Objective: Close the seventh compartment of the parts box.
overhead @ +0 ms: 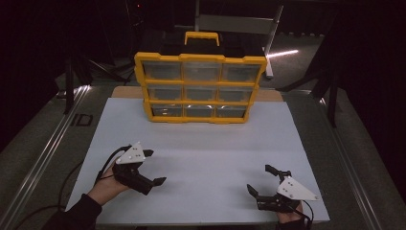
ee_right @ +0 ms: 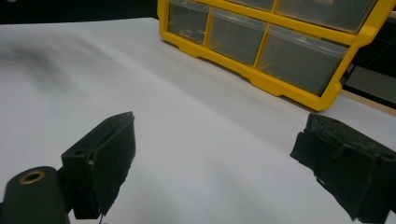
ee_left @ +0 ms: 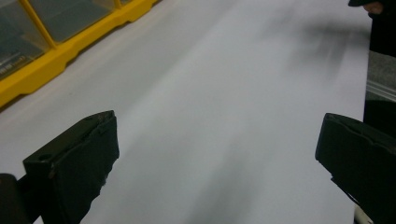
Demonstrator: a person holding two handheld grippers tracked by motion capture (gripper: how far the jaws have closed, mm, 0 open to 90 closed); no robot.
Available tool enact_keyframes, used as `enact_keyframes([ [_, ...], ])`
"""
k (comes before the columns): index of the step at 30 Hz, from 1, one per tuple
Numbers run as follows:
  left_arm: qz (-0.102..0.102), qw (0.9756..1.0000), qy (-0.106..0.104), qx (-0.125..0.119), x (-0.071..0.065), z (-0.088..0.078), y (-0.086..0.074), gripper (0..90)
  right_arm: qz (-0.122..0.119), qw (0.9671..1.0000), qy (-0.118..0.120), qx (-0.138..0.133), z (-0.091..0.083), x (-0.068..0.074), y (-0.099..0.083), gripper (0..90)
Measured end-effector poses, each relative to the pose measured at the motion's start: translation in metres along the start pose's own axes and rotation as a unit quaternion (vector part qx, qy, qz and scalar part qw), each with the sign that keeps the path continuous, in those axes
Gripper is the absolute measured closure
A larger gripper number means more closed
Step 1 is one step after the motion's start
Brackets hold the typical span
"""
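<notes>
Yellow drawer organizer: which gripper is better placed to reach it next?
Left, narrowly. The left gripper sits a little farther up the white sheet toward the yellow drawer organizer than the right gripper, which is nearer the front edge. Both are open and holding nothing.

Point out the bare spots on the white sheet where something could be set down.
The widest free patch lies between the organizer at the far edge and the two grippers. The strip between left gripper and right gripper is also bare. Crowded: only against the organizer's base.
</notes>
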State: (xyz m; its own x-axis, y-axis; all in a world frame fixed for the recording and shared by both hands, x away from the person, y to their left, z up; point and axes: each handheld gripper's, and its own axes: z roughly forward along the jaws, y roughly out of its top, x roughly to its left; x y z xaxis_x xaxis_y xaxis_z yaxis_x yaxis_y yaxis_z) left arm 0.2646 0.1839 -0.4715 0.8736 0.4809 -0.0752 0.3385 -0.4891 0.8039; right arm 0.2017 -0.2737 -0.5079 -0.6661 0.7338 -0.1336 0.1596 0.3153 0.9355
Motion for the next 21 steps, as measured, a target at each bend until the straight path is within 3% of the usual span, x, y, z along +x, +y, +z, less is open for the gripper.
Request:
enact_keyframes([
  [8, 0.005, 0.9999, -0.016, -0.003, -0.003, 0.000, -0.013, 0.0, -0.001, 1.0000, 0.000, 0.002, 0.001, 0.001, -0.001, 10.4],
  [21, 0.001, 0.9999, -0.011, 0.010, -0.007, 0.002, -0.039, 0.0, -0.002, 1.0000, 0.002, 0.004, 0.002, 0.001, -0.002, 10.4],
])
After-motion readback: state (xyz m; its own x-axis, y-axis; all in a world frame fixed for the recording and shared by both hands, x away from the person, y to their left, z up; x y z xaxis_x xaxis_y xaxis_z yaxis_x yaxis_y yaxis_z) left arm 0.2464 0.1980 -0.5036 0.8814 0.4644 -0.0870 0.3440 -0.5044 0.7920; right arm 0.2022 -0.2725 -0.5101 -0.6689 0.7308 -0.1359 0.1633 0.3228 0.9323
